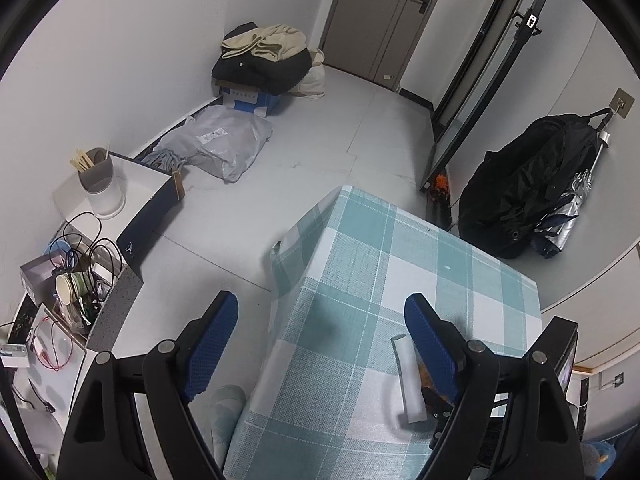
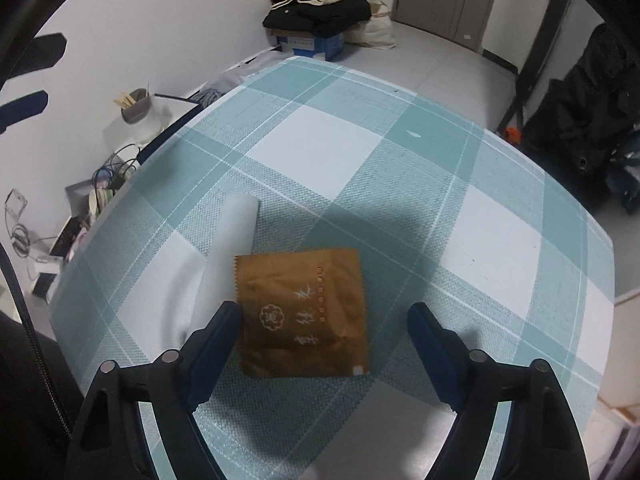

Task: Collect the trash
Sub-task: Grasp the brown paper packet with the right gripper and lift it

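Now the brown sachet (image 2: pixel 302 314), lying flat beside a white roll (image 2: pixel 228 256) towards the near edge of the checked worktop (image 2: pixel 500 216), is straddled by the right gripper (image 2: pixel 322 322), fingers apart and ungripped, so lowering and closing is judged next, while the left gripper (image 1: pixel 320 320) is held open, empty.

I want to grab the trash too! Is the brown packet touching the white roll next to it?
Touching. The right wrist view shows the brown packet's left edge lying against, and slightly over, the white roll, with no tablecloth showing between them.
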Available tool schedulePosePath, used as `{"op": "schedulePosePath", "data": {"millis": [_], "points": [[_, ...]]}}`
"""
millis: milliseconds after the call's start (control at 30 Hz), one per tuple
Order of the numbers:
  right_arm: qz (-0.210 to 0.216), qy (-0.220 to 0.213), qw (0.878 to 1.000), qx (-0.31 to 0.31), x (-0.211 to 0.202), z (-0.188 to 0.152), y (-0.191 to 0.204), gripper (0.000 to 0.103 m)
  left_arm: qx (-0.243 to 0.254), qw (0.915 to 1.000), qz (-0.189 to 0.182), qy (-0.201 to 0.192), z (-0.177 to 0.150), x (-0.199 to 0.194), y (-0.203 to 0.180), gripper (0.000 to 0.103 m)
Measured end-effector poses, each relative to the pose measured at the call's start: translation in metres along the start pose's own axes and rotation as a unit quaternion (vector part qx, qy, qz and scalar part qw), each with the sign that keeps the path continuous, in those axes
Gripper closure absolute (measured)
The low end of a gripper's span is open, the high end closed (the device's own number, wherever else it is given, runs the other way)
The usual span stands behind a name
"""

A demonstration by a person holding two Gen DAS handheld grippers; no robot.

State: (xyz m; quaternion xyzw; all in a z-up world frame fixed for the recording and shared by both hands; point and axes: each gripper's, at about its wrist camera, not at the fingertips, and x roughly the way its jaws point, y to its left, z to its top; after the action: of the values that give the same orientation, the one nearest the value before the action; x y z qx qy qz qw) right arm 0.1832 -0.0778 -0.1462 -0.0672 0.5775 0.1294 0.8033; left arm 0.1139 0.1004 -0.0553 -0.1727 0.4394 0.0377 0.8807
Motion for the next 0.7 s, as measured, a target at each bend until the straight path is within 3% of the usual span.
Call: {"op": "schedulePosePath", "data": {"millis": [167, 333, 700], "points": [[0.003, -0.006, 1.000, -0.003, -0.0020, -0.0022, -0.0007, 0.020, 0.002, 0.9999, 0.001, 0.011, -0.0009, 0.0059, -0.0011, 0.020], [0.010, -0.013, 0.999, -0.029, -0.0064, -0.0043, 0.0063, 0.040, 0.008, 0.9998, 0.006, 0.017, -0.0020, 0.0091, -0.0033, 0.020], [0.016, -0.015, 0.999, -0.033, -0.0094, -0.0086, 0.0047, 0.045, 0.003, 0.9998, 0.013, 0.017, -0.0016, 0.0092, -0.0003, 0.020]]}}
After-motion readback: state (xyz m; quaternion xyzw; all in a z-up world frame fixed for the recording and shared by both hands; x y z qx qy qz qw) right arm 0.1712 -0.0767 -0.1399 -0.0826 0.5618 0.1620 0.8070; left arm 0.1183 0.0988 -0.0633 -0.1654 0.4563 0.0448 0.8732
